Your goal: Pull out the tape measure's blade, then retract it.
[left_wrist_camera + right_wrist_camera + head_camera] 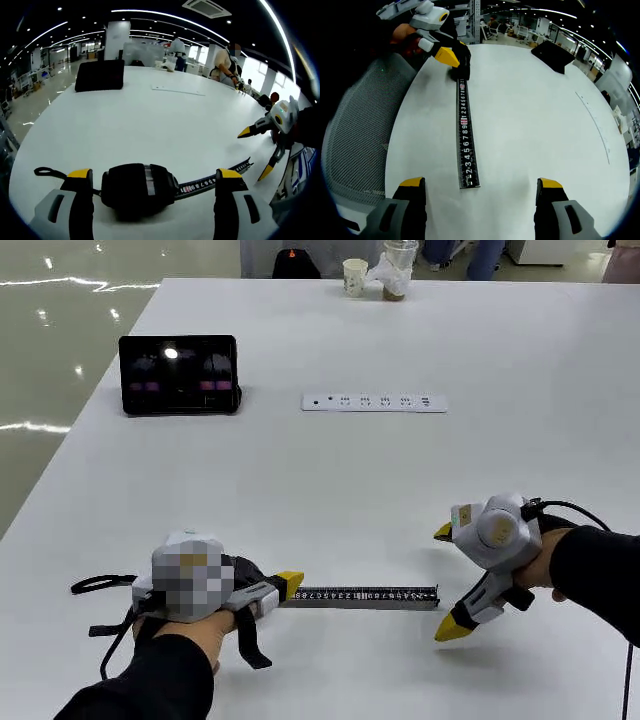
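The black tape measure case (137,187) lies on the white table (400,480) between the jaws of my left gripper (155,175), which stands open around it, with a gap on the right side. Its blade (360,595) runs out flat to the right along the table. The blade's end (469,182) lies just in front of my right gripper (481,182), nearer its left jaw and touching neither. The right gripper (447,580) is open, with one yellow tip above the blade's end and one below it. In the head view the left gripper (283,590) covers the case.
A dark tablet (180,373) stands at the back left and a white power strip (375,402) lies mid-table. A paper cup (354,276) and a plastic cup (393,275) sit at the far edge. A black strap (100,583) trails left of the left gripper.
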{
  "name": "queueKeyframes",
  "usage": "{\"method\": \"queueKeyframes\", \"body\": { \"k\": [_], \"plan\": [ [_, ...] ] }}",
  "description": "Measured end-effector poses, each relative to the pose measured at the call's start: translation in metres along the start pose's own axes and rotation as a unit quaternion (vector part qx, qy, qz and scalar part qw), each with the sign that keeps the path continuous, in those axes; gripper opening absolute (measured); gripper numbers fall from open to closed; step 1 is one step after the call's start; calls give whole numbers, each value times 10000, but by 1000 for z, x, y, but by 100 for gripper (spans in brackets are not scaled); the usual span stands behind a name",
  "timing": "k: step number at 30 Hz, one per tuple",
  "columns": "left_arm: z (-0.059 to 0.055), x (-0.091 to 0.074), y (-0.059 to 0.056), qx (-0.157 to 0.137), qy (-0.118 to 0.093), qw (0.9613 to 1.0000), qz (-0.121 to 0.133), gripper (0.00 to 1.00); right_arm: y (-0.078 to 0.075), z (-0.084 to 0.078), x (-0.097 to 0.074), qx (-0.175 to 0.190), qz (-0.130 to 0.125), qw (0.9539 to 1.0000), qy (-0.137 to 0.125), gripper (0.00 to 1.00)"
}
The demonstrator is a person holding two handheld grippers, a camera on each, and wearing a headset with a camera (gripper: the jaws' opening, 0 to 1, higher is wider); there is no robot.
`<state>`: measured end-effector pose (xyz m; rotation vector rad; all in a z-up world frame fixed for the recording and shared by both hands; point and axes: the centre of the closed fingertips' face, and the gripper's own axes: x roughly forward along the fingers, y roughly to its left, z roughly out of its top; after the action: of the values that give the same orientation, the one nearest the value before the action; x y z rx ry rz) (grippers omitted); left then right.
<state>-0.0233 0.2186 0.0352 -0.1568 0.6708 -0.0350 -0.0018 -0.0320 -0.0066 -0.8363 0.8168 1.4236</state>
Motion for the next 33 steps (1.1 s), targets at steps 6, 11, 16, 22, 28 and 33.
{"method": "queueKeyframes", "body": {
  "k": [6, 11, 16, 22, 28, 33],
  "plan": [
    [-2, 0, 5, 225, -182, 9994, 176, 99, -1, -2, 1, -28, 49, 10000, -16, 75],
    [2, 1, 8, 401, -545, 9972, 316, 99, 3, 0, 1, -156, 143, 9998, -5, 61],
    [6, 2, 6, 427, -789, 9956, 270, 99, 6, 1, 2, -238, 177, 9996, 2, 51],
    [3, 5, 3, 463, -724, 9960, 239, 99, 9, -2, 4, -333, 227, 9991, 98, 41],
    [1, 5, 6, 478, -728, 9958, 278, 98, 14, -2, 6, -321, 298, 9989, 162, 27],
    [0, 5, 9, 473, -731, 9956, 337, 97, 14, -3, 8, -414, 269, 9985, 239, 23]
  ]
}}
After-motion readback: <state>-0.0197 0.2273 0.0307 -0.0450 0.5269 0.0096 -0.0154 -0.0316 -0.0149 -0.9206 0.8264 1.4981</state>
